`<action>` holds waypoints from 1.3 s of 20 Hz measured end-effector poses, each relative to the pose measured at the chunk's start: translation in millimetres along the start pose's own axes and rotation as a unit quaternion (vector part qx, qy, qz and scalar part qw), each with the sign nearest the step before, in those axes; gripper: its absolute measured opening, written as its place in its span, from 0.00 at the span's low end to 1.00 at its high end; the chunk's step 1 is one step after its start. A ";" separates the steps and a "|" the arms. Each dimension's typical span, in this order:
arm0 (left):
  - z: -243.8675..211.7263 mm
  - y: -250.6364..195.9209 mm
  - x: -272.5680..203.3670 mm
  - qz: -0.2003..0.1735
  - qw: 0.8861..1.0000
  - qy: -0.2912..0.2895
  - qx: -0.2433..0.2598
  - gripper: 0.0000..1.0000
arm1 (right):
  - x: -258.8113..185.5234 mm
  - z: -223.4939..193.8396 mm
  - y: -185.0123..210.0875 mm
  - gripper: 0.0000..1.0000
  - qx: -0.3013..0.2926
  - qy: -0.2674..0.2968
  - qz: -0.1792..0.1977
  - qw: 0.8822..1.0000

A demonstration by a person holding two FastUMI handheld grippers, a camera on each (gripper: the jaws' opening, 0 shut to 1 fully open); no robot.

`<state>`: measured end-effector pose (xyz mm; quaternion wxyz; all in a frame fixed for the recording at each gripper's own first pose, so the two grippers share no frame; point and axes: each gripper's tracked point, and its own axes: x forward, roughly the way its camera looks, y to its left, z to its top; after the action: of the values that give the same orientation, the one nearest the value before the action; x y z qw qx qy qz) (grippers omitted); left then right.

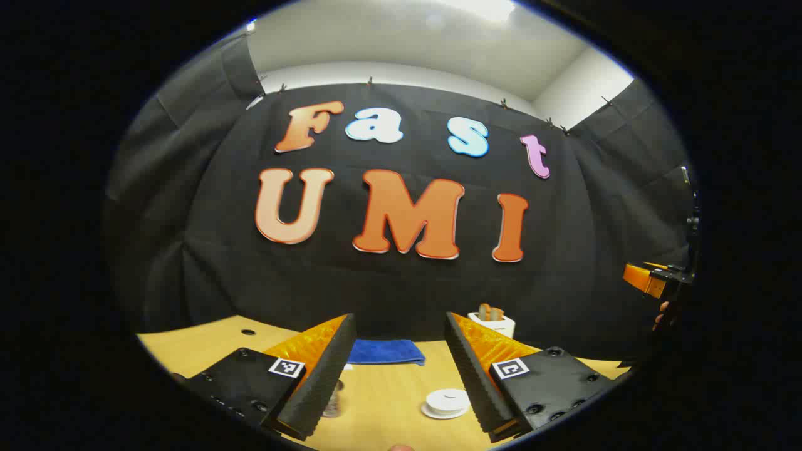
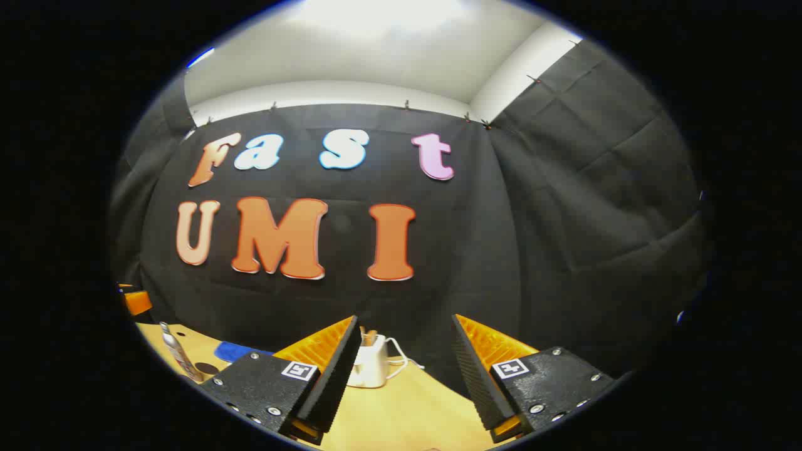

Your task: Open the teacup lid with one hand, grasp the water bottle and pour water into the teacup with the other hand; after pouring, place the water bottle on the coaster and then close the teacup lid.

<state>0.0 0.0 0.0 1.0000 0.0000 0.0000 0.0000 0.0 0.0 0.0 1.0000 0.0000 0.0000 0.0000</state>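
Observation:
In the left gripper view my left gripper (image 1: 399, 319) is open over the wooden table (image 1: 382, 407), with nothing between its fingers. A low white round teacup with its lid on (image 1: 446, 402) sits on the table just inside the right finger. A clear bottle (image 1: 332, 399) stands half hidden behind the left finger. In the right gripper view my right gripper (image 2: 406, 321) is open and holds nothing. Far left in that view the water bottle (image 2: 178, 357) stands upright beside a dark round coaster (image 2: 205, 368).
A blue cloth (image 1: 385, 352) lies at the back of the table. A white box with orange pieces (image 1: 493, 321) stands by the wall and has a white cable (image 2: 401, 358). The other gripper and a hand (image 1: 655, 282) are at the right edge.

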 end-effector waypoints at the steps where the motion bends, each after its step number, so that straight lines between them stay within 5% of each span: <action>1: 6.2 27.2 -4.7 0.023 1.000 -0.008 0.014 0.96 | -4.0 -2.5 18.5 0.95 -0.001 0.003 0.013 1.000; 3: 15.4 65.0 -16.3 0.055 0.998 -0.014 0.035 0.96 | -12.8 -15.0 54.3 0.88 0.005 0.022 0.039 0.999; 5: 16.2 82.2 -20.4 0.060 0.997 -0.007 0.044 0.90 | -18.2 -28.8 86.0 0.98 0.006 0.044 0.067 0.997; 7: 9.4 95.6 -24.3 0.070 0.996 0.008 0.052 0.93 | -24.2 -35.2 113.6 0.93 -0.004 0.058 0.098 0.994; 14: 6.9 96.8 -18.2 0.055 0.996 0.028 0.060 0.96 | -31.1 -34.3 163.4 0.93 -0.018 0.071 0.156 0.985; 17: 12.9 96.0 -9.9 0.049 0.998 0.019 0.039 0.90 | -26.5 -39.8 175.7 0.92 -0.013 0.079 0.163 0.983; 26: 0.8 91.8 14.0 0.038 0.999 0.008 0.037 0.97 | 5.7 -76.8 197.3 0.96 -0.021 0.088 0.178 0.980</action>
<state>14.0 91.8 0.8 0.9986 0.0365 0.0079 0.0378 5.7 197.3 -76.8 0.9799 -0.0205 0.0877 0.1778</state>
